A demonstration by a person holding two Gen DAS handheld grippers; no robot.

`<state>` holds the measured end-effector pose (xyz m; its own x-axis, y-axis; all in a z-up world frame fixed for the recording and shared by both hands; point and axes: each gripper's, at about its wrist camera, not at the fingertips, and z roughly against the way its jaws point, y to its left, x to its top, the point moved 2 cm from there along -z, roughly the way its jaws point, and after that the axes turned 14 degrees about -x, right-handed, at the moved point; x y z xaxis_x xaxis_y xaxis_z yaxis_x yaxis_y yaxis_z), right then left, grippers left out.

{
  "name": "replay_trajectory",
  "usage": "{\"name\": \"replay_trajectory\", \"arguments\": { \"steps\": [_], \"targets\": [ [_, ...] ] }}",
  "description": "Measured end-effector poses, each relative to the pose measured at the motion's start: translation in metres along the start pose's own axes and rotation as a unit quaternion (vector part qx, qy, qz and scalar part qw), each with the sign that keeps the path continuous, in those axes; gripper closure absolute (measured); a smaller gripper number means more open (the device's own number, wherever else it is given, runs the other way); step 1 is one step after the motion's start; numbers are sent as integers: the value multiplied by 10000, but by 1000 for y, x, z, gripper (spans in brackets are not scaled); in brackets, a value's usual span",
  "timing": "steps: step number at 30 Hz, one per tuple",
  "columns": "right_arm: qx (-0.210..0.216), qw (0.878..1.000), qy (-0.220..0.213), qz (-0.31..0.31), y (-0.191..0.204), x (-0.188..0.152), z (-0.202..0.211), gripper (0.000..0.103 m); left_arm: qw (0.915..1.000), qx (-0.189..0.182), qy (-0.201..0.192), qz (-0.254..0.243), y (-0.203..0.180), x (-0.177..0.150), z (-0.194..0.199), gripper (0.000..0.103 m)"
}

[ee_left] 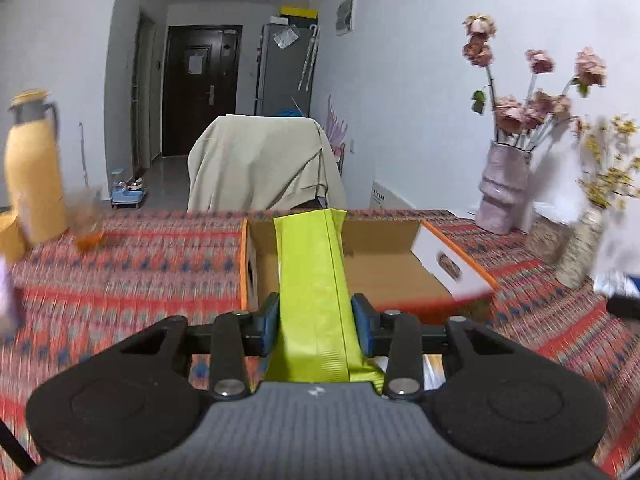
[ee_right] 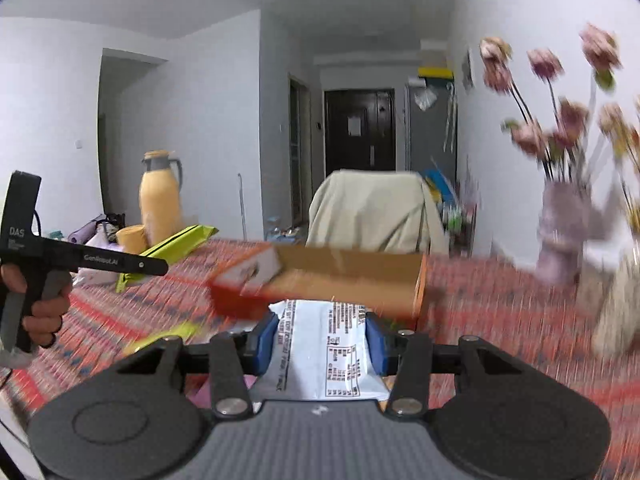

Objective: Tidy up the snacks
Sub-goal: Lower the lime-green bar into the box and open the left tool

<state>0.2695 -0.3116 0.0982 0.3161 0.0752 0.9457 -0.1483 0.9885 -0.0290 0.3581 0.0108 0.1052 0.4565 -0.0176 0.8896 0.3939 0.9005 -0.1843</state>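
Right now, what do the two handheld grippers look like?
Each gripper, left gripper and right gripper, has blue finger pads on black linkage arms with silver pivot screws, over a grey ribbed body. Seen sideways, the left one is black with a grey grip, white lettering and a thin dark cable.

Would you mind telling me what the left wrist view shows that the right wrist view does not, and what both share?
Only the left wrist view: the left tool shut on a lime-green snack packet, and a speckled vase of yellow blossoms.
Only the right wrist view: the right tool shut on a white printed snack packet, and a hand gripping the left tool's handle.
Both: the open orange cardboard box on the red patterned tablecloth, the yellow thermos jug and the pink vase of dried roses.
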Motion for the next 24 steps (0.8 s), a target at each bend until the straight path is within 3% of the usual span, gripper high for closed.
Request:
{"name": "replay_trajectory", "arguments": {
  "steps": [3, 6, 9, 12, 17, 20, 21, 24],
  "targets": [
    [-12, 9999, 163, 48, -14, 48, -69, 57, 9988, 88, 435, 202, 16, 36, -61, 64],
    [-89, 9976, 691, -30, -23, 80, -164, 57, 9951, 282, 917, 234, 30, 50, -128, 64],
    [-266, 9897, 1405, 34, -21, 90, -260, 57, 9891, 715, 1285, -72, 42, 46, -185, 64],
    [-659, 9764, 2008, 445, -8, 82, -339, 57, 9841, 891, 1518, -242, 55, 36, -219, 64],
    [-1200, 9538, 2499, 1155, 16, 58, -412, 57, 9805, 1029, 1659, -218, 75, 23, -242, 64],
    [-1452, 9418, 2613, 1540, 21, 47, -432, 49, 9826, 871, 1635, -95, 80, 23, -240, 52],
    [-1523, 9382, 2642, 1638, 22, 43, -436, 42, 9833, 846, 1610, -94, 80, 24, -240, 48],
    [-1590, 9381, 2592, 1660, 21, 41, -436, 36, 9845, 801, 1558, -106, 81, 25, -238, 41]
  ]
}}
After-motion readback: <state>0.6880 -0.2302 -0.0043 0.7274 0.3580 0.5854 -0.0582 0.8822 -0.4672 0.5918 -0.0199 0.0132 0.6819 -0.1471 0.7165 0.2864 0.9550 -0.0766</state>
